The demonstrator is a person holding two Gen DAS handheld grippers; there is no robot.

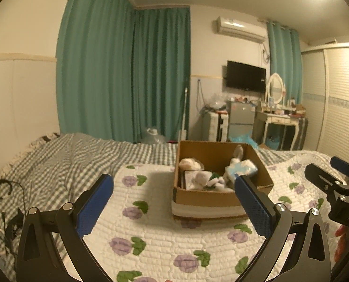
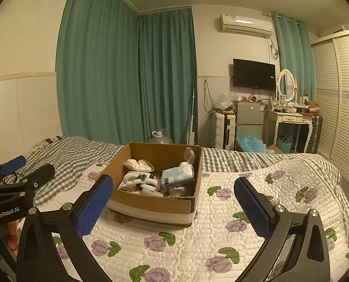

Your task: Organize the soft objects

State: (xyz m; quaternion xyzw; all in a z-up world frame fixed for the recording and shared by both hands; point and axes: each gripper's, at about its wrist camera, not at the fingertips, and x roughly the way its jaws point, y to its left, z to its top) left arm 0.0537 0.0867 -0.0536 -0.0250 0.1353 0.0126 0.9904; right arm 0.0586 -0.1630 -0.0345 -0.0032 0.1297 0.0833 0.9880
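Observation:
A brown cardboard box (image 1: 205, 199) (image 2: 150, 203) stands on the flowered quilt (image 2: 198, 246). In it lie a blue-and-white tissue pack (image 2: 177, 176) (image 1: 241, 169), a white plush toy with green trim (image 2: 140, 182) (image 1: 207, 179), a cream soft item (image 2: 138, 164) (image 1: 189, 163) and a grey plush at the back corner (image 2: 189, 155). My left gripper (image 1: 174, 199) is open and empty, hovering in front of the box. My right gripper (image 2: 173, 199) is open and empty, also in front of the box. Each gripper shows at the edge of the other's view, the right (image 1: 334, 178) and the left (image 2: 21, 171).
A grey checked bedsheet (image 1: 68, 155) covers the bed beyond the quilt. A black cable (image 1: 1, 189) lies at the left. Green curtains (image 2: 127, 82), a TV, a small fridge (image 2: 248, 117), a dressing table (image 2: 292, 119) and a wardrobe stand beyond the bed.

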